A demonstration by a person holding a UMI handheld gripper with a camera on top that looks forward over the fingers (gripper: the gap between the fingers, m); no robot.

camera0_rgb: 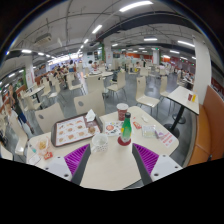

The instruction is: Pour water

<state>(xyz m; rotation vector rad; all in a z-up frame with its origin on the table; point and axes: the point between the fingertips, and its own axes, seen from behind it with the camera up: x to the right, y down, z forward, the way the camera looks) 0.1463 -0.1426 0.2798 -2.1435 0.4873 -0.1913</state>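
Bottle (126, 131) stands at twelve o'clock, just beyond my fingers (76, 156), beside the cup (122, 111). My gripper (111, 157) is wide apart, holding nothing. If I bump it, I think it tips and spills on the table (110, 170).

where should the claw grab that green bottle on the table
Take the green bottle around its straight middle body, below the narrow neck, coming in level from the near side. It stands upright just ahead of the open claw, and a red cup stands close behind it, so the far side is crowded.
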